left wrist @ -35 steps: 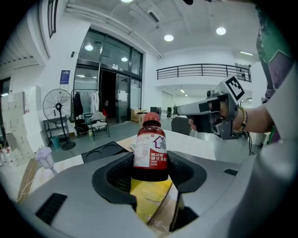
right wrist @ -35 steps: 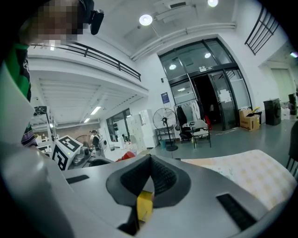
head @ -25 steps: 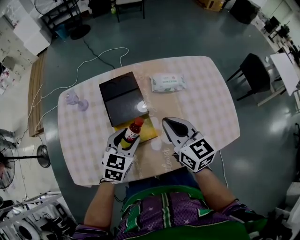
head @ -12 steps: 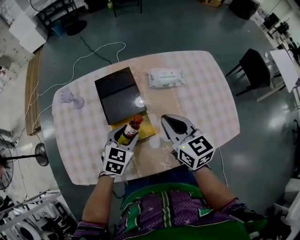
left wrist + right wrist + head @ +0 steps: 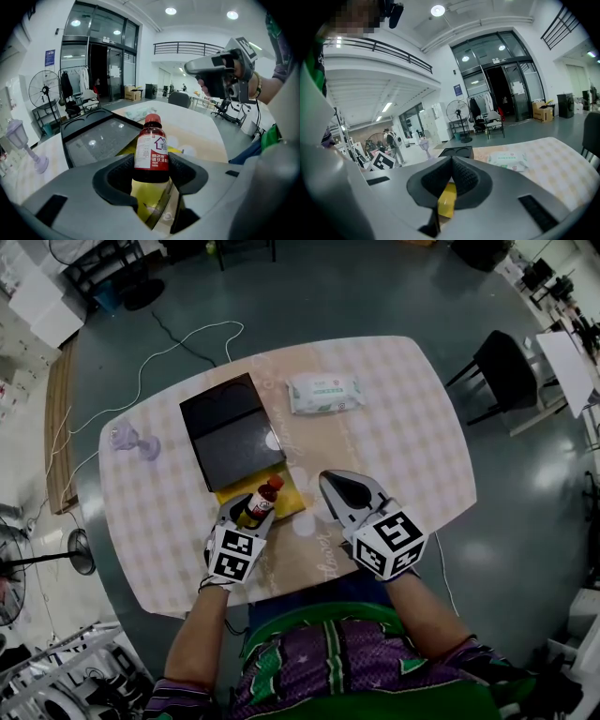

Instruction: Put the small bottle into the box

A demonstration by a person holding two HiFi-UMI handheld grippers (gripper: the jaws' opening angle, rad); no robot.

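Note:
A small dark bottle [image 5: 262, 502] with a red cap and a red-and-white label [image 5: 151, 149] stands upright between my left gripper's jaws. The left gripper [image 5: 251, 509] is shut on it and holds it over the yellow part of the box [image 5: 283, 502], near the table's front. The box's black lid [image 5: 232, 431] lies flat just beyond it. Under the bottle, between the left gripper's [image 5: 151, 172] jaws, shows the yellow box [image 5: 144, 199]. To the right of the box, my right gripper [image 5: 336, 486] is shut with nothing in it [image 5: 451, 160].
A pack of wet wipes [image 5: 323, 393] lies behind the box toward the table's far side. A small clear goblet-shaped lamp [image 5: 132, 440] stands at the left edge. The checked table [image 5: 403, 446] is oval; a black chair [image 5: 494, 373] stands off its right.
The head view has drifted, so the table sits a little further left in the picture. The left gripper still holds the bottle over the yellow box; the right gripper stays shut beside it.

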